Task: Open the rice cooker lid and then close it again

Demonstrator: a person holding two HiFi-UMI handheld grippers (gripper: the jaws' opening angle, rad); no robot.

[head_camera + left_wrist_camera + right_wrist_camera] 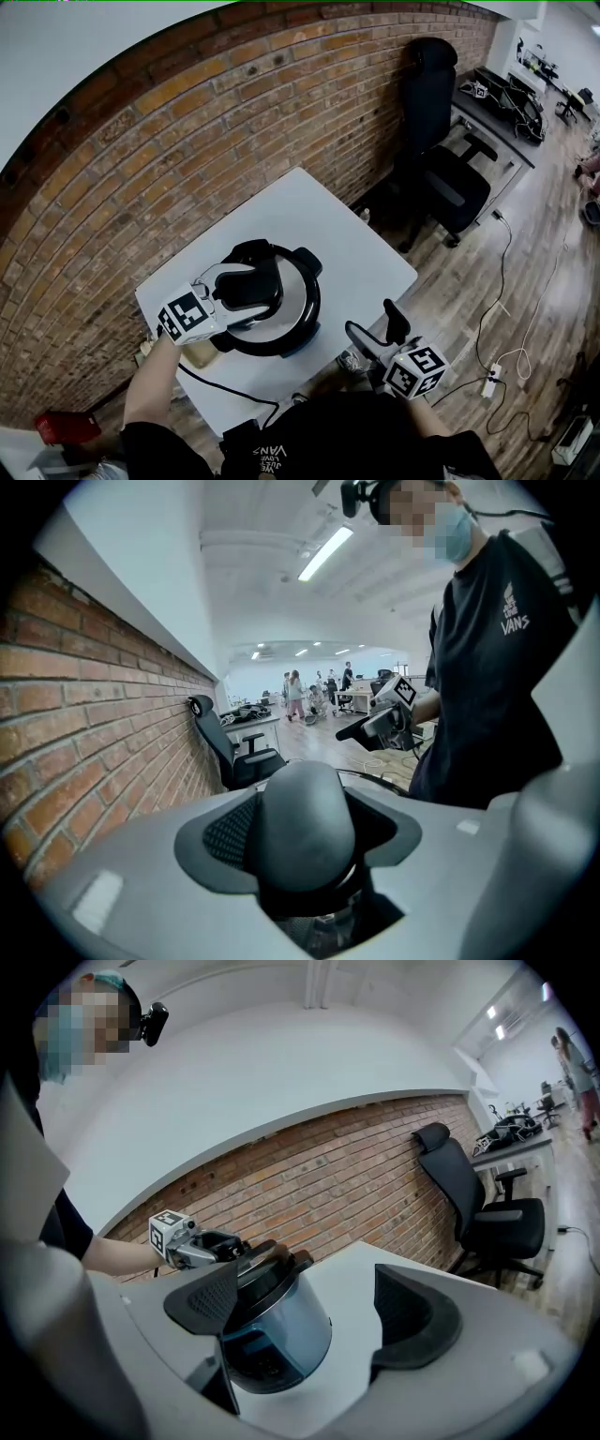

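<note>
Left gripper (231, 292) is clamped on the rice cooker (298, 317) lid handle (305, 825), dead ahead between its jaws. Right gripper (377, 328) hangs spread and empty, with the cooker ahead-left of it, so the left one's lifting, I'd guess.

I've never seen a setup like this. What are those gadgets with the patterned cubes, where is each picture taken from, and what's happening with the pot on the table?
There is no robot here. A person holds a two-jawed gripping tool in each hand, and the patterned cubes are part of those tools. One picture comes from a camera on the person's head, looking down. The other two come from cameras riding on the tools, each looking along its own jaws. On the white table stands a rice cooker. The left gripper has its jaws closed around the black lid handle, which fills the space between them in that gripper's view. The right gripper is off the table's near edge, with its jaws apart and empty, facing the cooker.
</note>
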